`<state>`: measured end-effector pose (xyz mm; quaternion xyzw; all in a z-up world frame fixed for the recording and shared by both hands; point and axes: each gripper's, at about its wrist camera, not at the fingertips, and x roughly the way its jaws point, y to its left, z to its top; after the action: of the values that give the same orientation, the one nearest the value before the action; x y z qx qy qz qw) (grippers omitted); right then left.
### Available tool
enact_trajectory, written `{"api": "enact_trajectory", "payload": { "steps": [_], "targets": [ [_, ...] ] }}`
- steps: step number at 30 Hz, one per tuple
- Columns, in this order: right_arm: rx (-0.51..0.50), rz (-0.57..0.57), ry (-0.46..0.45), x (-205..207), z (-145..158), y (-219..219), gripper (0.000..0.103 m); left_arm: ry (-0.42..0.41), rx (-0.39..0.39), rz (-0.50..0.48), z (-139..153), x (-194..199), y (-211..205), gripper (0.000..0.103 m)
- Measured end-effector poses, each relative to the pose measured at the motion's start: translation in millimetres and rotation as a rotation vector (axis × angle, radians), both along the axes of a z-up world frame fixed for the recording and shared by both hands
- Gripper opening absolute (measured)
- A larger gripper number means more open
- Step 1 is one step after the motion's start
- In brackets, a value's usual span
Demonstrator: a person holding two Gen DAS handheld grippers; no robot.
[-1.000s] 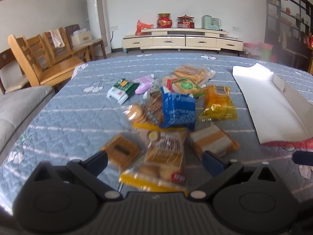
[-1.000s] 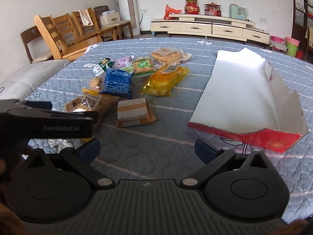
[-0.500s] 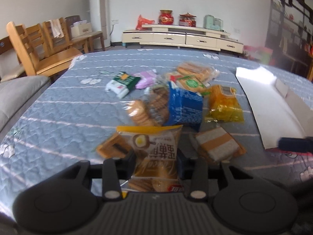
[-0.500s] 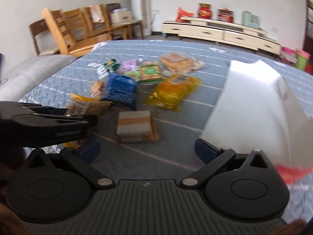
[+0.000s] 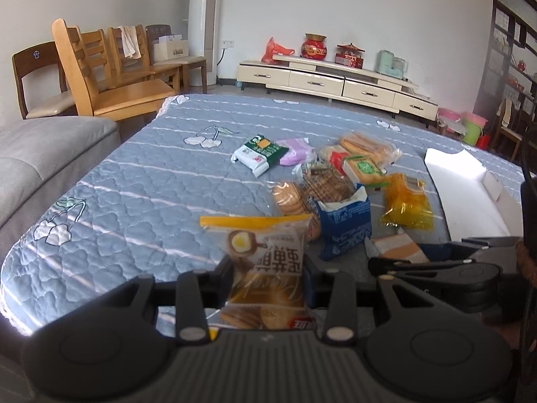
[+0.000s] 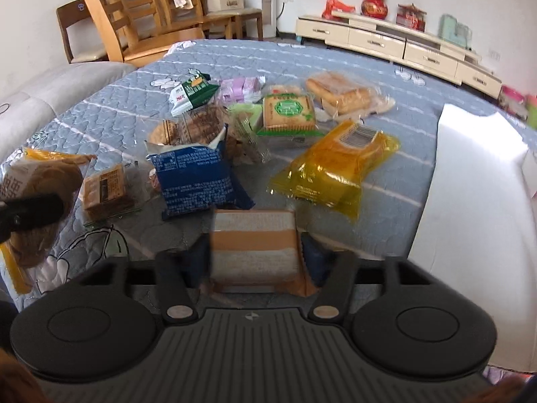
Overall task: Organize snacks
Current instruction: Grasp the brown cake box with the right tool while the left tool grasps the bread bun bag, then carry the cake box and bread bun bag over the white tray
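Closest to me, my left claw (image 5: pixel 268 277) is pinching a yellow-topped clear bag of round cakes (image 5: pixel 265 262), lifted clear of the quilt. My right claw (image 6: pixel 253 257) is pressed against both sides of an orange-and-grey striped cake packet (image 6: pixel 253 245); I cannot tell whether that packet is off the quilt.

Everything else lies on a blue-grey quilted cover (image 5: pixel 151 181), and I place it from the dark blue snack bag (image 6: pixel 196 178), torn open at its top. That bag sits just beyond the striped packet, touching its far edge. Left of the blue bag is a small brown biscuit pack (image 6: pixel 105 189). Right of it lies a yellow translucent bag (image 6: pixel 332 168). Just behind it, a clear bag of round biscuits (image 6: pixel 201 127) pokes out. Beyond those are a green-labelled cracker pack (image 6: pixel 288 112), a green-and-white packet (image 6: pixel 191 95) and a pale purple packet (image 6: pixel 241 87). Farthest from the blue bag is a clear pack of golden pastries (image 6: pixel 342 94). Far to its right lies an open white cardboard box (image 6: pixel 470 181).
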<state>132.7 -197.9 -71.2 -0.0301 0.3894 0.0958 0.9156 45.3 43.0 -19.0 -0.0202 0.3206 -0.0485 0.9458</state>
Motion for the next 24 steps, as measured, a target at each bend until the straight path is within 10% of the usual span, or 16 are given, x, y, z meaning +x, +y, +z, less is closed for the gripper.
{"api": "enact_trajectory", "payload": {
  "steps": [24],
  "targets": [
    [0.036,-0.111,-0.098,-104,60,-35,0.063,-0.066,0.021,-0.050,28,-35,-33,0.039]
  ]
}}
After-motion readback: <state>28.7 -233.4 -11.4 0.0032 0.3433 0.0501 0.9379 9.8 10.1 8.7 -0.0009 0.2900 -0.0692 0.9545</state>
